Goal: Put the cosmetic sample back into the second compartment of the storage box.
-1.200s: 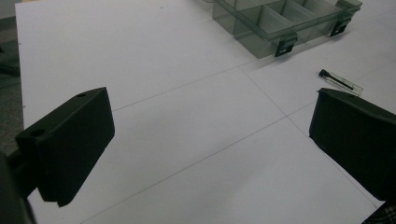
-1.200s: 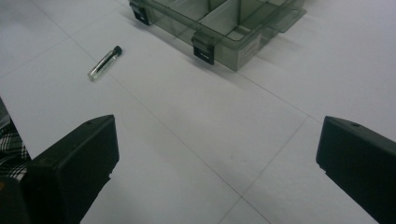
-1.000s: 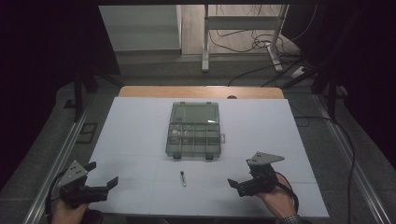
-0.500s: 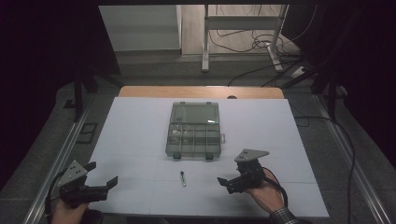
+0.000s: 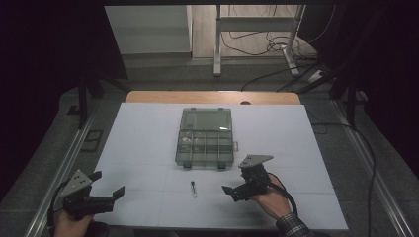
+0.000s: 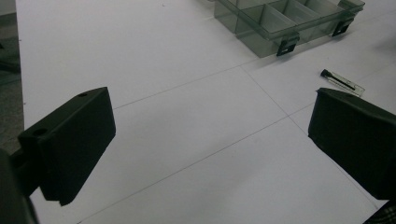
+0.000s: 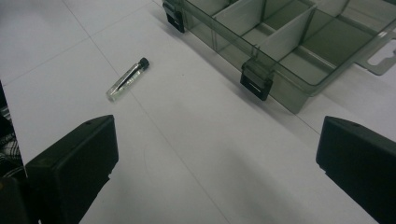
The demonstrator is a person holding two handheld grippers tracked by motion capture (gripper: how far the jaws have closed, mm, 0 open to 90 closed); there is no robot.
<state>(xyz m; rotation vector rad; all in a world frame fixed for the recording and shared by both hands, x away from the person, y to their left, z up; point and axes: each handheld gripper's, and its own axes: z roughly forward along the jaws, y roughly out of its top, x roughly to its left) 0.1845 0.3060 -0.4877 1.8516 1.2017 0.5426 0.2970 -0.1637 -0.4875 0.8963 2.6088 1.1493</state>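
A: Where's the vial [image 5: 193, 188]?
B: Lying flat on the white surface [image 5: 148, 148], just in front of the organizer box [image 5: 205, 138] — between the two grippers, nearer the right gripper [image 5: 236, 191]. In the right gripper view it's up-left of the jaws, black cap [image 7: 143, 62] pointing toward the box.

A: Gripper state?
B: Both spread wide, nothing held. Left gripper [image 5: 109, 197] sits well apart at the near-left corner; right one is aimed at the vial but not on it yet.

A: How'll it handle?
B: Looks like a thin clear tube, prob. glass or hard plastic — light, stiff, smooth. It's round, so I'd expect it to roll if nudged on one side, and it could slip out of a hard pinch. May crack if squeezed too much.

A: Where to grab?
B: Mid-body, jaws across the tube's width, coming straight down so both pads meet it together. Gentle close. Avoid the cap end — the tube would hang tilted from there.
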